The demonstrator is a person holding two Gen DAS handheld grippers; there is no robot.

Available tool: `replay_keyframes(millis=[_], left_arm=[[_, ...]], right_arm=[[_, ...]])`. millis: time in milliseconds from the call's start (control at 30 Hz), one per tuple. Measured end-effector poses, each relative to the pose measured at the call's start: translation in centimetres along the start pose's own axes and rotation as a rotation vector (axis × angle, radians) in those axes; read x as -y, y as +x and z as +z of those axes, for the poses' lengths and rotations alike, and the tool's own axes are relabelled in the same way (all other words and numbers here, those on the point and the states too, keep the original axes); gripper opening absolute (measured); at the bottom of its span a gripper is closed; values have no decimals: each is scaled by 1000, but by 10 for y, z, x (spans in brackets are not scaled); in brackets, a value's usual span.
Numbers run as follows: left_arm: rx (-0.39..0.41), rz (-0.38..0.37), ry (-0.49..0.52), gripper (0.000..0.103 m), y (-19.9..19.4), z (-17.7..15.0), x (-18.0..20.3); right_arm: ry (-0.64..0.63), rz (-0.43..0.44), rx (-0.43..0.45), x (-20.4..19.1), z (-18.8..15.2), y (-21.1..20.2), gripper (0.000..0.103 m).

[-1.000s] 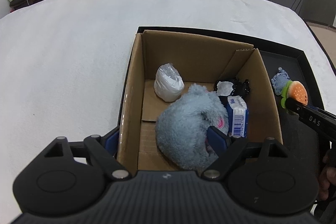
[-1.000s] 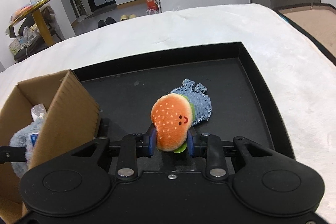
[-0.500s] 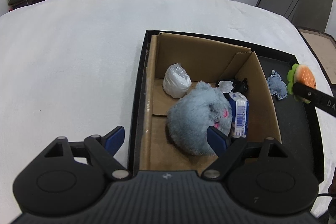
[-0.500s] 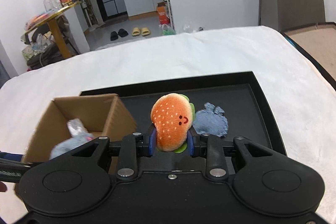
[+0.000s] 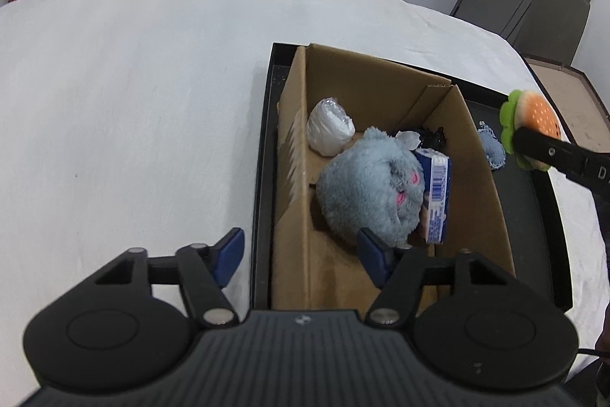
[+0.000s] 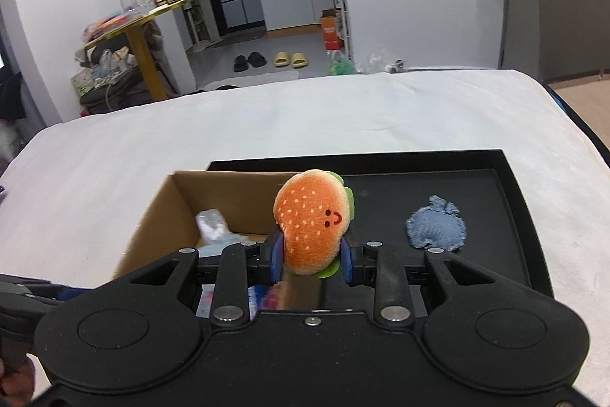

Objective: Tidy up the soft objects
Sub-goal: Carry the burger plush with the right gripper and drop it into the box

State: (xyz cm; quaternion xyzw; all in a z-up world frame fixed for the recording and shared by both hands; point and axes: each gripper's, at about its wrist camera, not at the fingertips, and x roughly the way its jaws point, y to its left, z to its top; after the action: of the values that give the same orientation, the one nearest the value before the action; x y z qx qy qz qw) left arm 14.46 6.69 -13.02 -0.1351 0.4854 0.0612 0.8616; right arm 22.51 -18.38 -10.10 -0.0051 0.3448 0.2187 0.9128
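While your right tongs (image 6: pixel 312 260) pinch the burger plush (image 6: pixel 312 218) above the cardboard box's (image 5: pixel 297 155) right wall, the opening lies to its left. Your left tongs (image 5: pixel 301 254), just closing partway on nothing, straddle the box's left wall.

An orange burger plush (image 6: pixel 312 221) speckled with pale seeds, a grey-blue furry toy (image 5: pixel 368 195), brown cardboard box (image 5: pixel 484 185), black tray (image 6: pixel 522 216).

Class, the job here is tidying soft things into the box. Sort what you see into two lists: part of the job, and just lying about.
Part of the job:
- burger plush, gripped in the right claw
- grey plush in the cardboard box
- denim pouch on the black tray

Just lying about:
- slippers on the floor
- cluttered side table
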Motion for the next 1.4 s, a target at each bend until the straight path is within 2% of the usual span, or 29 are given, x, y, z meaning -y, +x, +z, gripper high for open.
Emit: replay_keyframes(millis=[100, 267, 333, 667, 800, 867, 967, 1400], left_arm=[[-8, -14, -13, 47, -1, -3, -6], [-17, -48, -32, 22, -1, -8, -16], [-20, -72, -49, 17, 0, -9, -20], [-13, -121, -80, 17, -1, -13, -27], [-13, -132, -95, 17, -1, -13, -29], [-12, -133, -98, 18, -2, -13, -29], [-9, -141, -98, 18, -2, -14, -30], [-6, -138, -108, 18, -5, -13, -33]], right_arm=[[-20, 18, 0, -13, 1, -3, 29], [-44, 58, -23, -32, -1, -2, 30], [-18, 86, -42, -37, -1, -2, 30], [-56, 140, -83, -68, -2, 0, 31], [35, 219, -123, -71, -1, 1, 31], [35, 232, -125, -74, 0, 1, 31], [56, 261, -149, -76, 0, 3, 39], [26, 216, -162, -70, -5, -3, 41]])
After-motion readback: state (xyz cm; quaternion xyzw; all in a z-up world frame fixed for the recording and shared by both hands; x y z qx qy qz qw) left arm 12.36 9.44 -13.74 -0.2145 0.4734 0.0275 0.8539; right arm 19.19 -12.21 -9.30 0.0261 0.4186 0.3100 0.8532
